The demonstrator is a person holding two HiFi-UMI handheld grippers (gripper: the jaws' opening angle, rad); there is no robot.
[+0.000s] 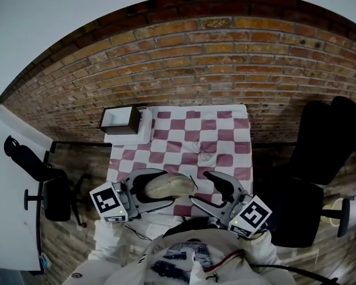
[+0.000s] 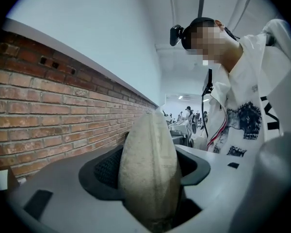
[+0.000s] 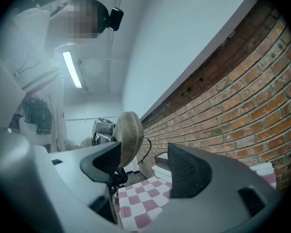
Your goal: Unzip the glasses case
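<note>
A beige oval glasses case (image 1: 166, 186) is held above the near edge of the checkered table (image 1: 225, 136), and my left gripper (image 1: 169, 187) is shut on its middle. In the left gripper view the case (image 2: 149, 171) stands on edge, filling the gap between both pads. A thin dark zipper cord (image 1: 193, 181) sticks out of the case's right end. My right gripper (image 1: 199, 187) faces that end, open, with nothing between its pads. In the right gripper view the case (image 3: 127, 137) shows just beyond the left jaw, and the cord (image 3: 146, 147) hangs beside it.
An open cardboard box (image 1: 120, 120) sits on the table's far left corner. A small dark wiry thing (image 1: 203, 154) lies mid-cloth. A brick wall (image 1: 213, 64) runs behind the table. Black chairs stand to the left (image 1: 41, 177) and right (image 1: 320, 159).
</note>
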